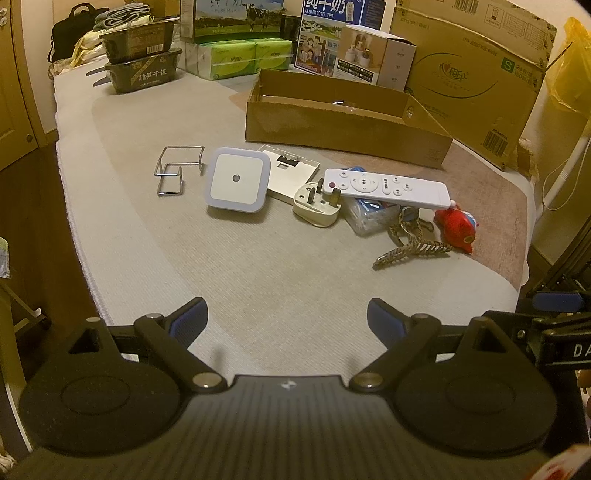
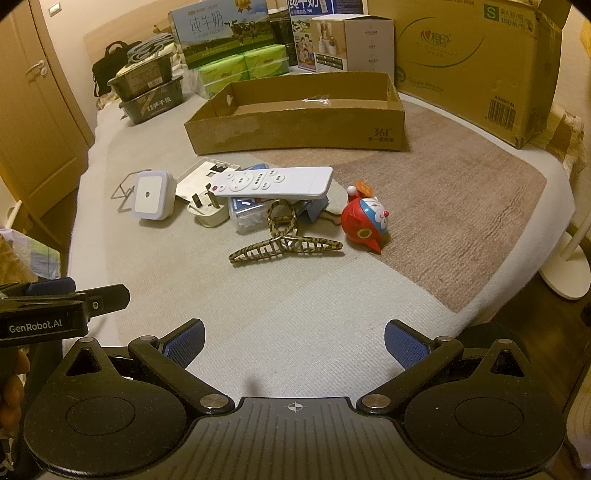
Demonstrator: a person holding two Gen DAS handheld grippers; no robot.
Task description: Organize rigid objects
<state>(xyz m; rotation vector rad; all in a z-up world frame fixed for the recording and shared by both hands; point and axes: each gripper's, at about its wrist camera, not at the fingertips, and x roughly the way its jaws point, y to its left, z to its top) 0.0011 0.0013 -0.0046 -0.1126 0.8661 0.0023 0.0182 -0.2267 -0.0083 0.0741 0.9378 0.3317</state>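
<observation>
A cluster of small items lies mid-mat: a wire holder [image 1: 177,170], a square white night light [image 1: 236,180], a white flat plate [image 1: 291,171], a cream plug [image 1: 317,203], a white remote [image 1: 384,186] resting over a clear box [image 1: 369,216], a leopard hair claw [image 2: 284,245] and a red round toy [image 2: 365,219]. Behind them stands an open shallow cardboard box [image 2: 295,129]. My left gripper [image 1: 286,325] hangs open near the mat's front edge, nothing between its fingers. My right gripper [image 2: 293,345] is likewise open and empty, short of the hair claw.
Stacked dark food trays [image 1: 140,55], green tissue packs [image 1: 240,55], milk cartons [image 2: 229,33] and a large cardboard carton [image 1: 472,77] line the back. The mat's left edge drops off by a wooden door [image 2: 40,122]. A white lamp base [image 2: 569,273] stands at right.
</observation>
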